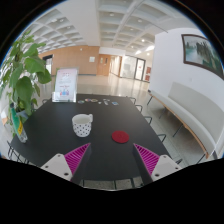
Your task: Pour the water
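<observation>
Gripper (111,158) wide open, holding nothing. White cup (82,125) upright on dark table (60,135), ahead and left of fingers. Red coaster (120,137) just right of cup, nearer centreline. Approach: forward-left.

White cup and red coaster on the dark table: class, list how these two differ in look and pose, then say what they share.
The white cup stands upright with patterned sides; the red coaster lies flat and plain. The cup is pale, the coaster bright red. The cup sits ahead of the tool's left finger, the coaster nearer the middle of the gap. Both rest on the dark table, beyond the open tool's fingers, untouched.
</observation>
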Demonstrator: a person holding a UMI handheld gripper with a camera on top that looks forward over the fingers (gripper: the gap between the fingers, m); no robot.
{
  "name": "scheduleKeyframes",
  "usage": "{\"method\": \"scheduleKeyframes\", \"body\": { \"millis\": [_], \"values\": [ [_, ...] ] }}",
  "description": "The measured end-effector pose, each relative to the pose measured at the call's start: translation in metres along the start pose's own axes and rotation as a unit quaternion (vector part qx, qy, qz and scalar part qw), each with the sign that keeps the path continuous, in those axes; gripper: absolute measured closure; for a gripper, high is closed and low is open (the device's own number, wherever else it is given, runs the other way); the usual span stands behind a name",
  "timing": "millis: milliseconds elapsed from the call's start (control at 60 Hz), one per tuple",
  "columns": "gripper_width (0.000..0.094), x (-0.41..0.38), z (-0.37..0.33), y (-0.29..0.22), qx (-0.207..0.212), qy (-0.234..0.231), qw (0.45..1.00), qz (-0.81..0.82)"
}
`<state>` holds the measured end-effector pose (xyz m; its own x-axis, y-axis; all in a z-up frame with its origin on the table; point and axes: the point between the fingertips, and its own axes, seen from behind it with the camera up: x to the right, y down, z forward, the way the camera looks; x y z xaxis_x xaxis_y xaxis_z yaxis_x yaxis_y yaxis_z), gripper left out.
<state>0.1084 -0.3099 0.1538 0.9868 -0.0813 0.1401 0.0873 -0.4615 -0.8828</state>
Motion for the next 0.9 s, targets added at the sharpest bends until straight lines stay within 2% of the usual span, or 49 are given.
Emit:
{"method": "scheduleKeyframes", "body": {
  "millis": [17,167,333,350,667,900],
  "values": [
    [0.0077,0.014,0.012,0.023,0.001,0.0,1.0,-0.003],
    [0.0077,0.006,0.014,0.05,-0.008,0.001,1.0,-0.016],
    [0.0076,-0.034,0.013,0.092,-0.018,-0.02,0.999,-0.039],
    [0.0077,-0.055,0.001,0.074,-0.02,-0.024,0.999,-0.038],
    [0.0075,-0.241,-0.018,0.074,0.005,-0.131,0.99,-0.057],
    [0.0078,-0.381,-0.015,0.042,0.037,-0.196,0.979,-0.049]
  ]
}}
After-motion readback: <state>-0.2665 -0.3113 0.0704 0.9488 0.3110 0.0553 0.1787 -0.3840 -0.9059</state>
